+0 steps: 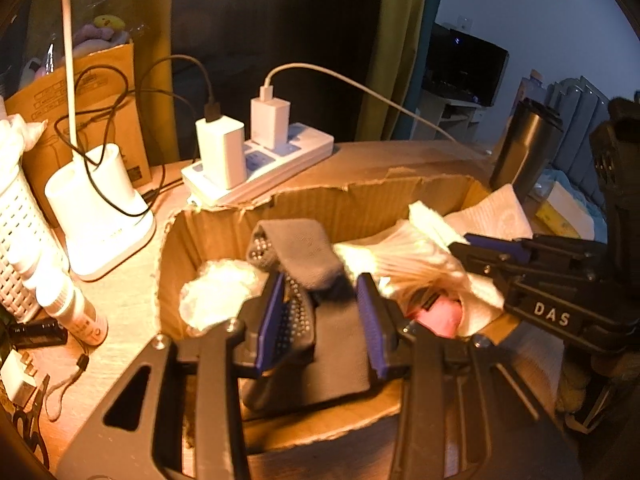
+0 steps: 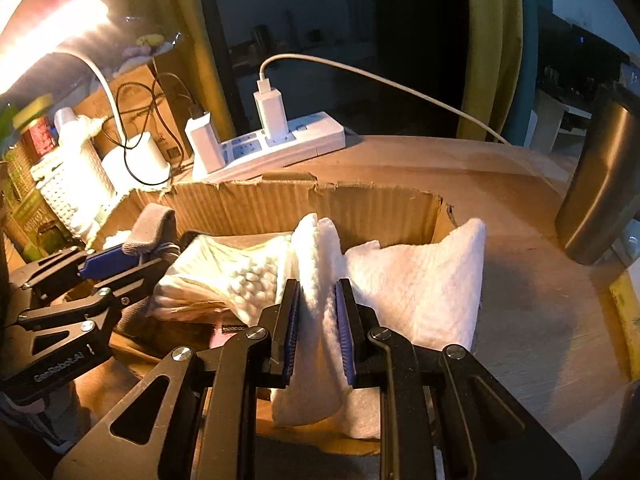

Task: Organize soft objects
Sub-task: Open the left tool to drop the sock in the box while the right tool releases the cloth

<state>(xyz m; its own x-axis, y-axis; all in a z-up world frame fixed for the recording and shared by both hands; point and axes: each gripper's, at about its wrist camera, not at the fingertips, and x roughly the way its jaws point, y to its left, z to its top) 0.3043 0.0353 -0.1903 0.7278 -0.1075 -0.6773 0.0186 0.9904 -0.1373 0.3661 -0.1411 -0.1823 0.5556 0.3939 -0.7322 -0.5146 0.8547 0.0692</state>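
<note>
A: Which step are we on?

B: Putting soft things into the cardboard box [image 2: 360, 208]. The right gripper [image 2: 318, 332] is clamped on a white towel [image 2: 420, 280]; its pads pinch a fold, and the rest drapes over the box's rim at about three o'clock, half in and half out.

A: And the left gripper [image 1: 324, 320]?

B: It has a grey sock [image 1: 304, 252] between its pads, over the middle of the box. The jaws stand partly apart with the sock bunched in the gap, so I judge it a grip on the sock.

A: What else is in the box?

B: A white sock [image 1: 400, 260] with a nubbed sole at the centre, a white fluffy ball [image 1: 218, 292] at nine o'clock, and something pink [image 1: 440, 316] underneath.

A: What does the next move call for?

B: Likely lowering both loads inside the walls, then letting go. The towel's hanging tail needs to clear the torn rim first, or it will slide out toward the dark flask [image 2: 600, 200] at two o'clock.
</note>
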